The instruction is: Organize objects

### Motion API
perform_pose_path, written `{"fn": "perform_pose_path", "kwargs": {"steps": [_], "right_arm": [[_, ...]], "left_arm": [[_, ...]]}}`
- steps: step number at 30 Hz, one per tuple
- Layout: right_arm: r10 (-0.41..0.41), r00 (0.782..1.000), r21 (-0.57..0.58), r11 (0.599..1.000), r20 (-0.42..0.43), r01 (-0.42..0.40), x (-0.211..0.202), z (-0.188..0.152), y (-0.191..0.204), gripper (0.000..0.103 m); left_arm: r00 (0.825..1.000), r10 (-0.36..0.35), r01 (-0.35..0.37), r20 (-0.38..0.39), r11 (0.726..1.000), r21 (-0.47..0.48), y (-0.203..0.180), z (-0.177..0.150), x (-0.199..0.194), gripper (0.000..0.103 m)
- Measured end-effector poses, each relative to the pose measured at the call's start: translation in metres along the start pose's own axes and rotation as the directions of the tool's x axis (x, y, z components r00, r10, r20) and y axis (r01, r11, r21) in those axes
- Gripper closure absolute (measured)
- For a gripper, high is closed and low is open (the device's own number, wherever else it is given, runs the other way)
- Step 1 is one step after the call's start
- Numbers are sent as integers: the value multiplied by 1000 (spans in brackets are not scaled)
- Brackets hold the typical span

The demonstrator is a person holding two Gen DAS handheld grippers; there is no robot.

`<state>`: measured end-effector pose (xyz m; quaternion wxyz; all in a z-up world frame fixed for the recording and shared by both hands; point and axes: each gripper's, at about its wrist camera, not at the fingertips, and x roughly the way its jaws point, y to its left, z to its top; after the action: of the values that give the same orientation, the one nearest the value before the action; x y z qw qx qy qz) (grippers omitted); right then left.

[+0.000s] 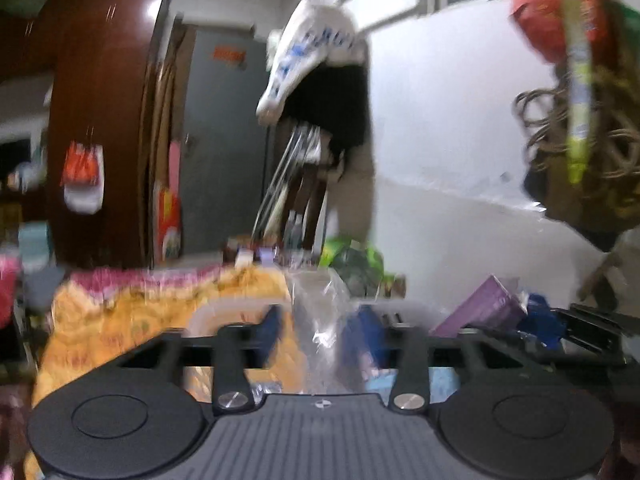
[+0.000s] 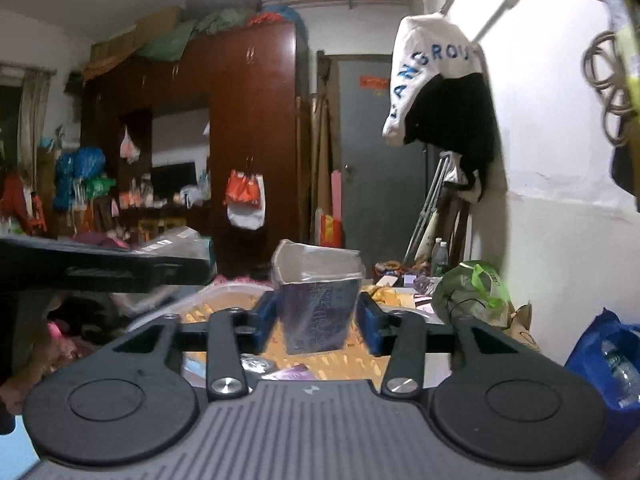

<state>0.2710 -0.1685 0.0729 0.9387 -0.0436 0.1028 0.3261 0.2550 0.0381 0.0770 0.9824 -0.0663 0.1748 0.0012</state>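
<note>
Right wrist view shows the right gripper with its blue fingers pressed against both sides of a purple box wrapped in clear plastic, which it holds upright above a bed. The plastic wrap stands up open above the box top. Below the box lies an orange patterned bedspread, with a clear plastic tub just left of the fingers. A green bag sits toward the right edge of the bed by the white wall, and a blue bag with bottles stands lower right. The left gripper crosses the left side of this view as a dark bar. Behind stand a brown wardrobe and a grey door, with a white and black garment hanging by the wall.

Left wrist view is blurred. The left gripper has its fingers apart, and a clear plastic bag stands between them; whether they touch it I cannot tell. The orange bedspread lies on the left, and the purple box shows to the right beside the right gripper. A red bag hangs at upper right.
</note>
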Motion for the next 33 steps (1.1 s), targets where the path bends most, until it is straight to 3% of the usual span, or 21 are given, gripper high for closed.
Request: {"fn": "perform_pose_path", "kwargs": {"steps": [1,2,7,11,14,16,24,27,30,33], "right_arm": [[-21,1000,-14,1000,-21,21,5,-3,2,14],[-49,999,-18,999,-4,49,3,-7,2,11],[-8,998,52,999,61,5,-49,-32,-10,0],[5,999,92,996,-33,-2,-75,-77,-24,0],[36,991,123,992,-132,-20,-73,-113,-34,18],[68,982,148,988,-176,-42,-68,-127,-37,32],[102,956,128,989,-277,-69,-33,-130,-17,33],[105,945,116,991,-311,-71,-32,-138,-13,47],[76,950,74,996,-301,-56,-39,-140,-7,53],[34,968,55,998,-249,-21,-50,-143,-4,54]], "left_arm": [[1000,-11,11,-13,1000,-5,2,-7,6,16],[1000,-5,5,-14,1000,2,2,-14,8,15],[997,30,-30,72,1000,-1,7,-40,-43,15],[999,43,-44,16,996,83,14,-79,-83,13],[996,76,-73,-42,995,61,29,-115,-93,13],[996,53,-51,-71,998,28,39,-130,-94,13],[990,71,-69,-118,997,26,40,-145,-69,12],[990,85,-80,-112,996,47,35,-148,-68,12],[992,99,-93,-76,992,83,29,-152,-69,12],[994,86,-83,-71,995,48,36,-157,-78,12]]}}
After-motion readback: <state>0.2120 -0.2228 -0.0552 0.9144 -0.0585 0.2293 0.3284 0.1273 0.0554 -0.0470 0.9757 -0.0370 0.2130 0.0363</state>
